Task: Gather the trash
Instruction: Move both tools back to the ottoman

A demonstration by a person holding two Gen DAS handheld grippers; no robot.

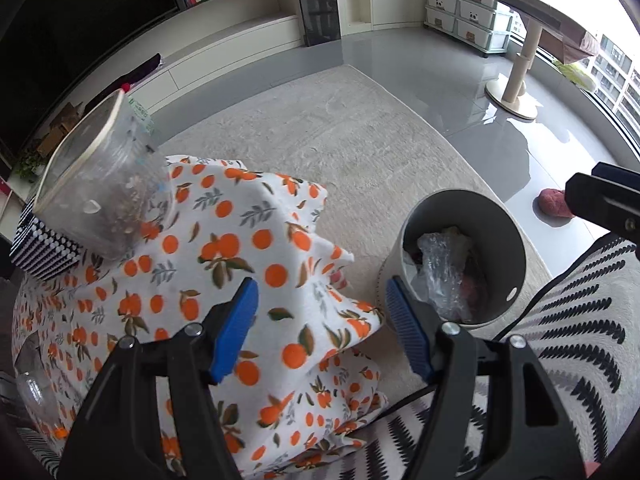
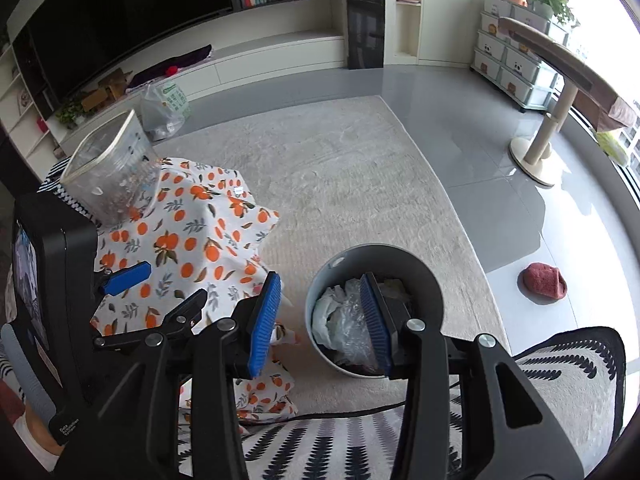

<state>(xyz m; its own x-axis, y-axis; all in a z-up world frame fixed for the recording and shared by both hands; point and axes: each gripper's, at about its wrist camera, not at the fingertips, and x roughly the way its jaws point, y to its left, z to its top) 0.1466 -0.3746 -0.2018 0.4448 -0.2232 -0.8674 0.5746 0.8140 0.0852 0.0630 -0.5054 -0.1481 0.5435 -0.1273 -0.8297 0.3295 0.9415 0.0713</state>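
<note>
Already partly done | bin (image 1: pixel 460 216) on the carpet, right of the orange-print cloth (image 1: pixel 240 248), holds crumpled plastic | left gripper (image 1: pixel 322 326) and right gripper (image 2: pixel 320 320) fingers apart, empty | plastic tub (image 1: pixel 104 184) left.

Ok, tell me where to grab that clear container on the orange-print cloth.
Take the clear container by its rim, coming from above, one finger inside and one outside. It stands open-topped and slightly tilted on the orange-print cloth, and its body looks too wide to span. Both grippers are open and empty.
</note>
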